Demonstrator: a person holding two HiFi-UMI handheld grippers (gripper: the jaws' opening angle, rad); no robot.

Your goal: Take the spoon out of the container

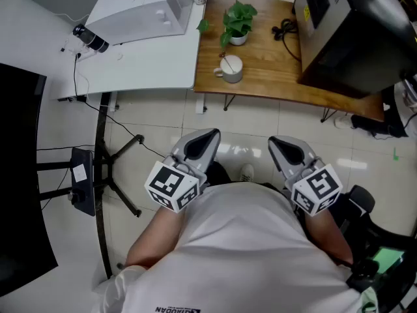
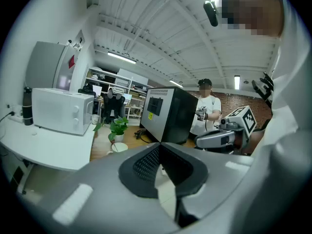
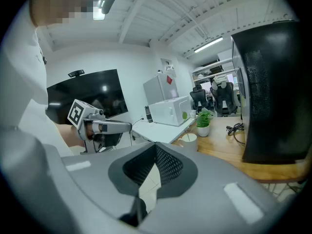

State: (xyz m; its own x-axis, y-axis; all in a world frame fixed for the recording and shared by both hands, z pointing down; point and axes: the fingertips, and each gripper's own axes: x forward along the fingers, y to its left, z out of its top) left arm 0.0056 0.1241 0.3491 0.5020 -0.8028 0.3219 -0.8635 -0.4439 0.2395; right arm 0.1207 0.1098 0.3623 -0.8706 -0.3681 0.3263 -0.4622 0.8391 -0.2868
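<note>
A white mug (image 1: 230, 69) stands near the front edge of the wooden table (image 1: 260, 77), and a thin spoon (image 1: 223, 58) handle sticks up out of it. The mug (image 2: 118, 147) also shows small in the left gripper view, and again as the mug (image 3: 187, 139) in the right gripper view. My left gripper (image 1: 210, 134) and right gripper (image 1: 277, 142) are held close to the person's chest, over the tiled floor and well short of the table. Both are shut, tips together, with nothing between them.
A potted plant (image 1: 237, 22) stands just behind the mug. A large black machine (image 1: 352, 31) fills the table's right side, with a black cable (image 1: 285, 29) beside it. A white microwave (image 1: 140, 8) sits on the white table at left. A black tripod stand (image 1: 104, 175) is on the floor.
</note>
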